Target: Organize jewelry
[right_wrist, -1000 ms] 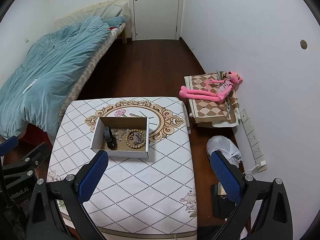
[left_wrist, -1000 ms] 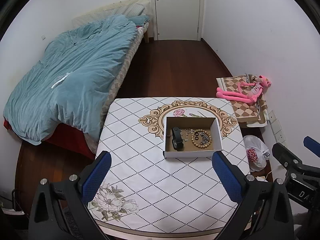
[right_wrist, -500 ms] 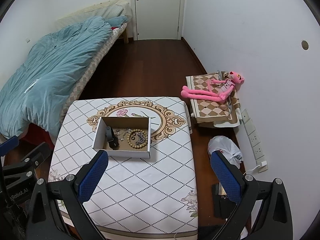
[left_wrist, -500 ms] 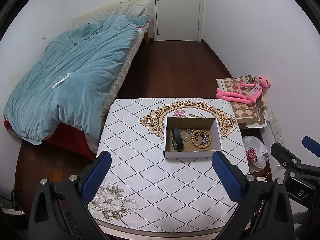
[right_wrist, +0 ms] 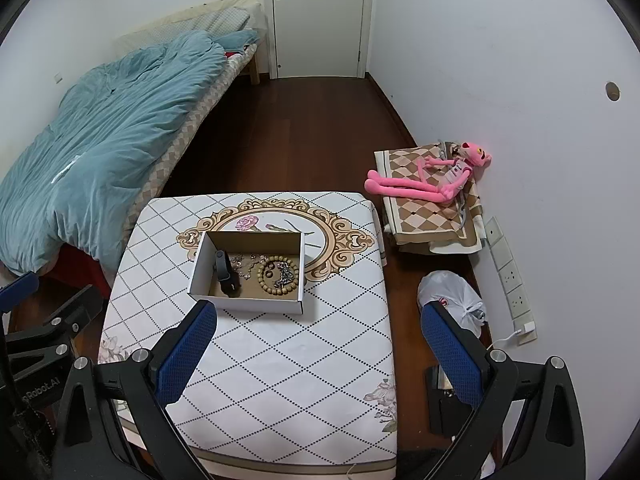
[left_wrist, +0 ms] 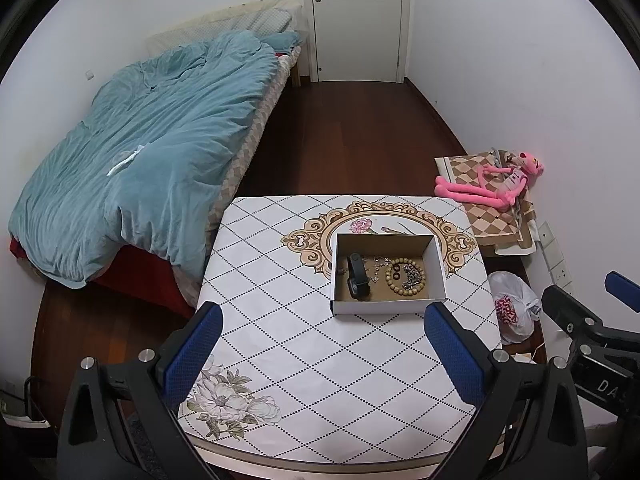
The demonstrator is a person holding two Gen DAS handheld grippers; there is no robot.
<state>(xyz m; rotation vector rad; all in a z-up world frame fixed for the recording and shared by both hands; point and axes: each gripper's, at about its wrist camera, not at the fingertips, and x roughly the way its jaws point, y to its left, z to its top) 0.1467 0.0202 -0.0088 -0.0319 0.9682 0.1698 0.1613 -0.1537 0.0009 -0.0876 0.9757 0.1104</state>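
A: How does the box point(left_wrist: 387, 306) lie?
B: Long axis running 9 to 3 across the table point(left_wrist: 304, 344), open top up.

A: Inside, left to right?
B: A black watch point(left_wrist: 357, 278) pointing 12 to 6, thin silver chains point(left_wrist: 376, 266), then a wooden bead bracelet point(left_wrist: 405, 277).

A: The tools?
B: Left gripper point(left_wrist: 322, 354) and right gripper point(right_wrist: 318, 354) are both spread wide, holding nothing, above the table's 6 o'clock edge.
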